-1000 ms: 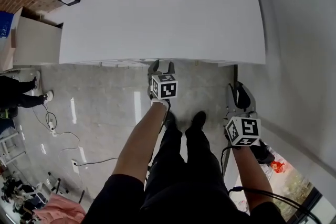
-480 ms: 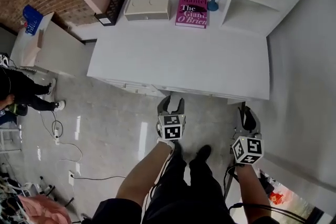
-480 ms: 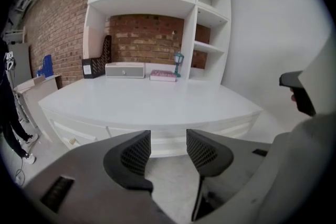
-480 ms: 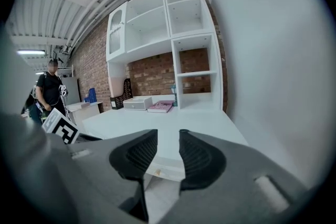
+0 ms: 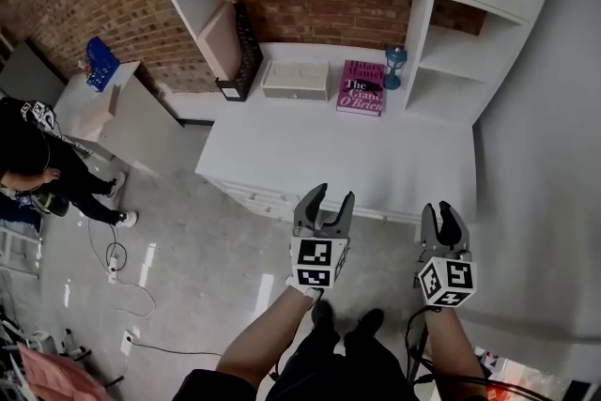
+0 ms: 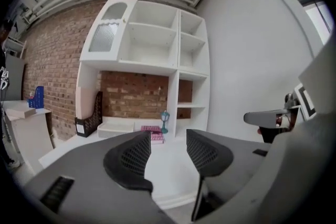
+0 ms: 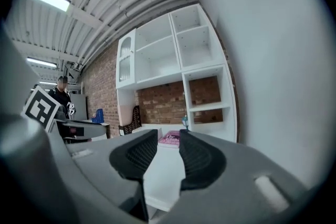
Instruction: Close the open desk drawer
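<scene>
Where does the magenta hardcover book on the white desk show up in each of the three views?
Head view: the magenta book lies upper centre-right, at the back of the white desk.
Left gripper view: the book sits low centre, partly hidden behind one jaw.
Right gripper view: the book sits low centre, seen through the jaw gap.
Shared landmark: the small blue lantern-shaped ornament just right of the book.

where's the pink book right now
Head view: the pink book lies at the back of the desk, between a white box on its left and a blue lantern.
</scene>
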### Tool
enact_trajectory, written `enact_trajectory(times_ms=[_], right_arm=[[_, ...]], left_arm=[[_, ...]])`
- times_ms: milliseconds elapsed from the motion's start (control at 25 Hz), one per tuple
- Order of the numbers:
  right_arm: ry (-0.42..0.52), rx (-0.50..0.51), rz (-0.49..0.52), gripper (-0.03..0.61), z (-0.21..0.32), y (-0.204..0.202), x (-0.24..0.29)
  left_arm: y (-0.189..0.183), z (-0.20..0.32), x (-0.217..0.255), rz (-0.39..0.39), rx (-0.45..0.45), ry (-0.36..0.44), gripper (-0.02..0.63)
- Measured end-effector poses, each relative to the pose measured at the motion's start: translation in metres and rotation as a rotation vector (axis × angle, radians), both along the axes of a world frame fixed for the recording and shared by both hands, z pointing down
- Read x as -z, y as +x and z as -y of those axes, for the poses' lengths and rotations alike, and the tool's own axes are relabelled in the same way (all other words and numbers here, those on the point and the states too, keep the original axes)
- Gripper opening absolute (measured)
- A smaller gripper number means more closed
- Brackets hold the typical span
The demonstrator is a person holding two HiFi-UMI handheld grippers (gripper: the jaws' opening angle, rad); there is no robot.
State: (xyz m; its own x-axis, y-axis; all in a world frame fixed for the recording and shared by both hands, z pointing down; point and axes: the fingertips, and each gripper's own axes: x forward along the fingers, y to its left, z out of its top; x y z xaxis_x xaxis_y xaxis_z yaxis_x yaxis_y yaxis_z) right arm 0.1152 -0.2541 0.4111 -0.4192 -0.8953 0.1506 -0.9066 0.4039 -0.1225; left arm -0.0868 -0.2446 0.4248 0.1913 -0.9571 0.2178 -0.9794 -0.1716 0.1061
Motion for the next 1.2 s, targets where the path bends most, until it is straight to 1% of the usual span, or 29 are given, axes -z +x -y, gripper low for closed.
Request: enact_trajectory(times_ms=[80,200,240,320,560,680,880,960,1080,1200], right_arm=[[0.049,0.005,0.017,0.130,0.001,-0.002,0.027],[0.116,0.005,0.034,0.130,0.000,-0.009,0.066],[0.133,0.006,0.036,0.118,0.000,-0.012,0.078],[0.164,0.014,0.036,0.094,0.000,-0.016,0.101],[0.268,0.052,0.035,0.094,-0.006,-0.015,0.170],[0.322,0.064,0.034,0.094,-0.012,-0.013,0.198],[0.382,0.069,0.023,0.094,-0.016,-0.013,0.233],[0.397,0.067,0.007,0.094,-0.015,-0.012,0.236],[0.387,0.050,-0.018,0.094,-0.019,-0.002,0.227],[0.382,0.039,-0.027,0.094,-0.021,0.003,0.227]], left_arm=[[0.000,-0.003,0.034,-0.019,-0.003,0.057,0.210],[-0.009,-0.008,0.082,-0.051,0.006,0.129,0.210],[-0.013,-0.009,0.097,-0.059,0.011,0.149,0.210],[-0.017,-0.010,0.123,-0.065,0.020,0.180,0.210],[-0.003,-0.015,0.179,-0.040,0.023,0.240,0.210],[0.004,-0.021,0.201,-0.034,0.013,0.279,0.210],[0.012,-0.024,0.237,-0.030,-0.005,0.337,0.210],[0.018,-0.022,0.242,-0.013,-0.013,0.350,0.210],[0.032,-0.026,0.236,0.015,-0.032,0.347,0.210],[0.039,-0.028,0.241,0.023,-0.049,0.354,0.210]])
